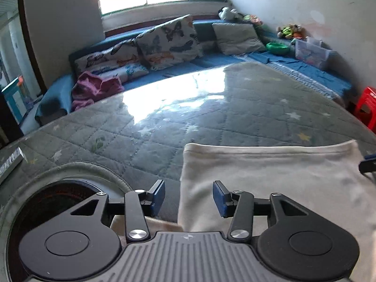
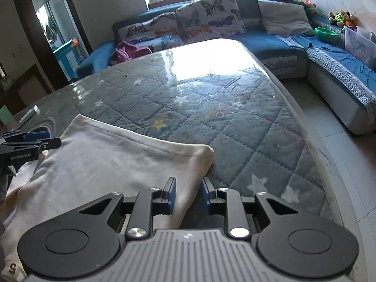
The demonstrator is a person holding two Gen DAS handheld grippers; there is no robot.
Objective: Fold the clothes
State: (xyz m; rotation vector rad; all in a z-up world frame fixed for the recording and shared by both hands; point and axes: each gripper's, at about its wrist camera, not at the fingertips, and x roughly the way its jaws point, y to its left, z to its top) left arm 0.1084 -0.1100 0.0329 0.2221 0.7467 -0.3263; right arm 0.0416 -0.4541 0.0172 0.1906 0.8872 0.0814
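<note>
Cream cotton, the folded garment (image 2: 112, 162) lies flat on my quilted, star-printed counter (image 2: 235, 122). A "5" shows at its near left corner. My right hand-held gripper (image 2: 187, 196) straddles its right edge, fingers apart; my left hand-held gripper (image 1: 188, 198) spreads wide over its left edge.

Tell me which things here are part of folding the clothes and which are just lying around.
Part of the job:
white garment
left gripper, open
right gripper, open
quilted table cover

Just lying about:
purple cloth on the sofa
butterfly cushions
grey cushion
green bowl
clear plastic box
soft toys
red stool
</note>
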